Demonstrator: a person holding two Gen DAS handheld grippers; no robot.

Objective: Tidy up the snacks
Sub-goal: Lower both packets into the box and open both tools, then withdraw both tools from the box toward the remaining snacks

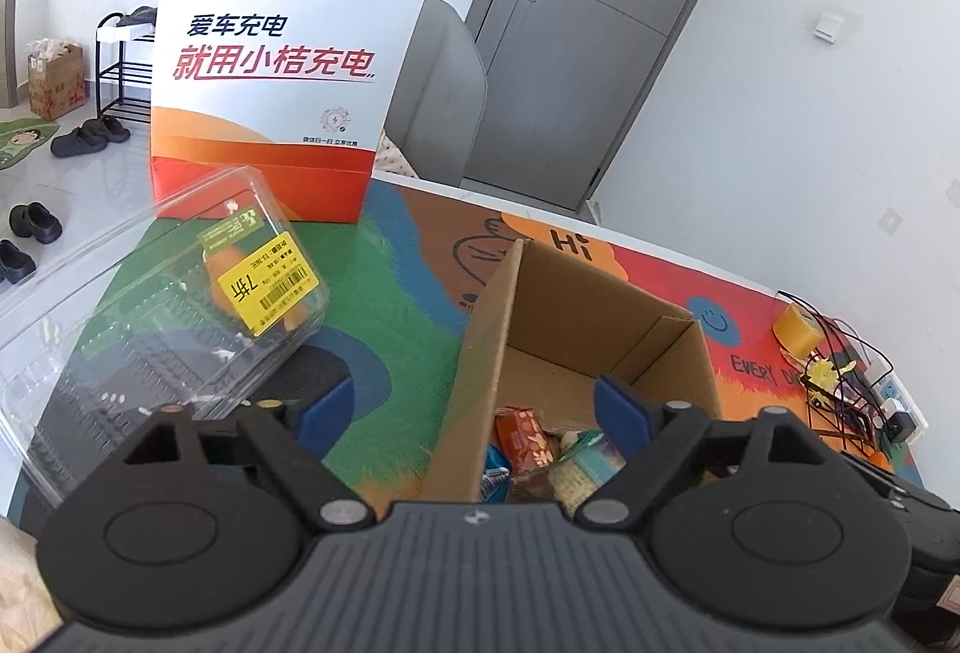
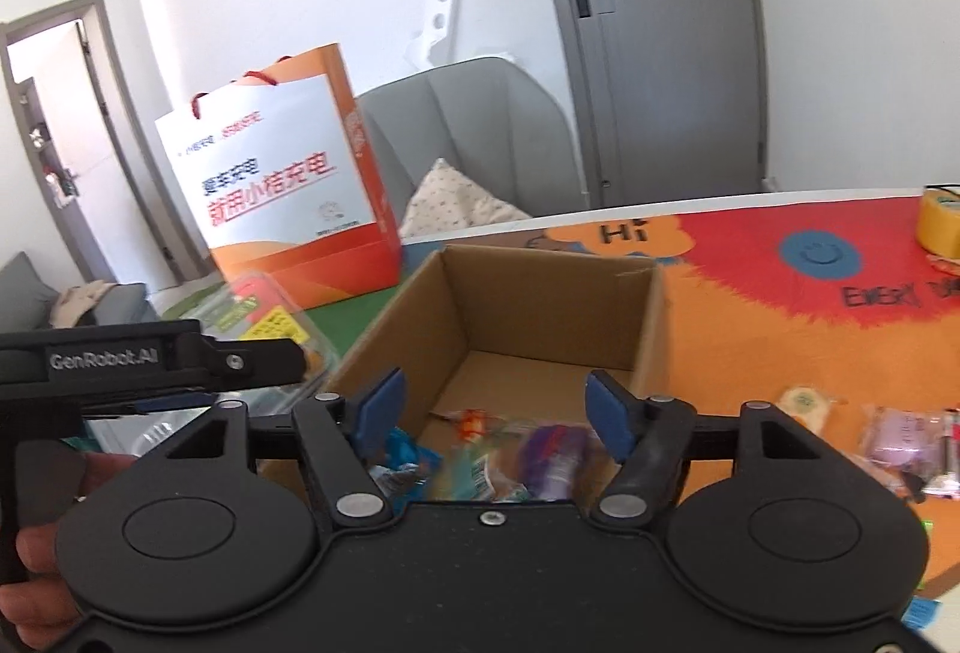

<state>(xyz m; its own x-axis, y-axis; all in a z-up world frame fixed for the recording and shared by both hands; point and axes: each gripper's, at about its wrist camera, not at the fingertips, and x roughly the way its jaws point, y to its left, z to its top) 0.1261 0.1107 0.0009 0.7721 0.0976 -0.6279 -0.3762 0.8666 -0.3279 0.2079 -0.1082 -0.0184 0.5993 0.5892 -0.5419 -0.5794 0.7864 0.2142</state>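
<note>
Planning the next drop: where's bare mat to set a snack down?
Free: green mat between the clear plastic clamshell, orange-white paper bag and brown cardboard box; red-orange mat between box and yellow tape roll. Crowded: box floor; loose snack packets right of it.

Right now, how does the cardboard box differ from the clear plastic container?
The cardboard box is opaque brown and open-topped, with loose snack packets inside; the clear plastic container is see-through, lidded, with a yellow price sticker. The box sits upright; the container is tilted. Both are on the colourful table mat.
</note>
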